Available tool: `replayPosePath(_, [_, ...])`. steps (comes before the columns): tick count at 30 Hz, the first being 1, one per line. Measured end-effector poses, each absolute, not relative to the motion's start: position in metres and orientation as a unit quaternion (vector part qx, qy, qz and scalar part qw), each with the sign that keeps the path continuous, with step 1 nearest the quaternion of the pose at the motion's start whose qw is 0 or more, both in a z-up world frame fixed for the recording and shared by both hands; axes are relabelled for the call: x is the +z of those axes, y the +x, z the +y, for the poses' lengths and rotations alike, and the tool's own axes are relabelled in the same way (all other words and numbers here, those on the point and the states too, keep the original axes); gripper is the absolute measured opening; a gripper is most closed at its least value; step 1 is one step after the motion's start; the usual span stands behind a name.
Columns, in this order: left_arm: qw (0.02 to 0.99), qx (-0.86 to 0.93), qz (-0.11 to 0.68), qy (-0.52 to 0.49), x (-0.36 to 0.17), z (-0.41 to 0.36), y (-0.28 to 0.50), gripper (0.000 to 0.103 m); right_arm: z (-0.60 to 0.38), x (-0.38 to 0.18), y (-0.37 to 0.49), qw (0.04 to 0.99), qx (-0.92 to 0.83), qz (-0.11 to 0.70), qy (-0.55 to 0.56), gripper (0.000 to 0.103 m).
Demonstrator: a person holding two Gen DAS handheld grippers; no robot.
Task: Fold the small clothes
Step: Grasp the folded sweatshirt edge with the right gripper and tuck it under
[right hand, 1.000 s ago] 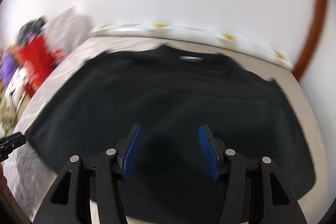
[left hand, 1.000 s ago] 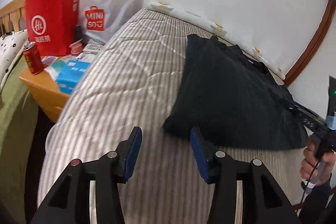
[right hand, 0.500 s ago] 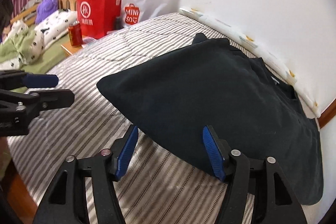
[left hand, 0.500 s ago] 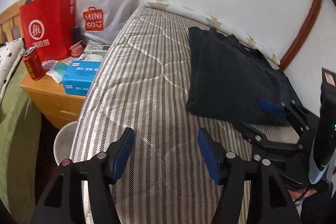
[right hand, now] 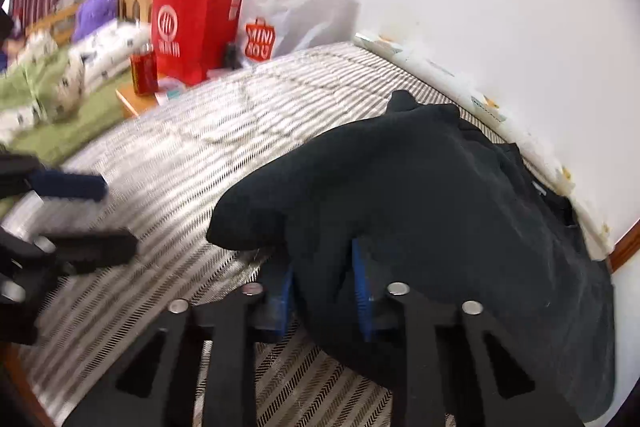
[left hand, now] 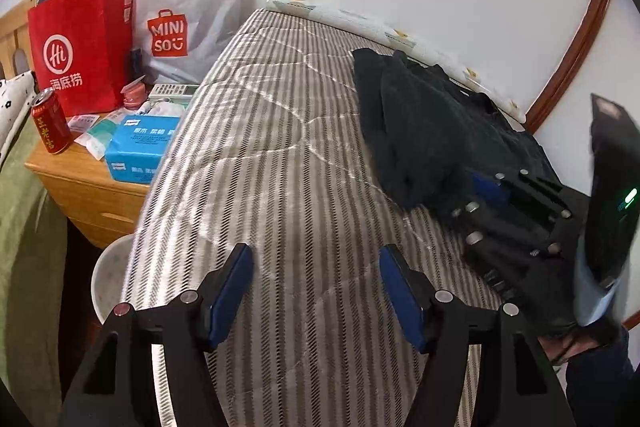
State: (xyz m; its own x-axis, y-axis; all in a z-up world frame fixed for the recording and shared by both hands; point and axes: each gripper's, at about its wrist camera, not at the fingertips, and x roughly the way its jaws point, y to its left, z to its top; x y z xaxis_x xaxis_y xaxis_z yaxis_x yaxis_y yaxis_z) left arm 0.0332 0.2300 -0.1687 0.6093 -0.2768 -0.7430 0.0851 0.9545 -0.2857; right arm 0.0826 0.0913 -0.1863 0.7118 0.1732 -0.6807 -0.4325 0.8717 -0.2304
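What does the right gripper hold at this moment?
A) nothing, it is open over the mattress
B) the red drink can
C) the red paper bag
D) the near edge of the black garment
D: the right gripper has its blue pads closed on a bunched fold of the black garment.

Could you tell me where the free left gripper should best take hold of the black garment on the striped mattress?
Probably the black garment's near-left corner, approached low across the striped mattress: that edge lies exposed, beside the right gripper's pinch. The left gripper is open.
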Motion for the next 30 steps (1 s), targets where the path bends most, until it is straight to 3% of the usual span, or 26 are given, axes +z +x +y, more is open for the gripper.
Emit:
replayPosePath(17, [0.888,-0.132,0.431,-0.087,-0.159,0.143,0.053,0.064,-0.078,-0.095,0.069,0.954,0.141,0.265,0.024,0.018])
replayPosePath(30, [0.886,-0.16,0.427,-0.088,-0.156,0.094,0.064,0.064,-0.217,-0.138,0.063,0.943,0.056,0.313,0.099,0.007])
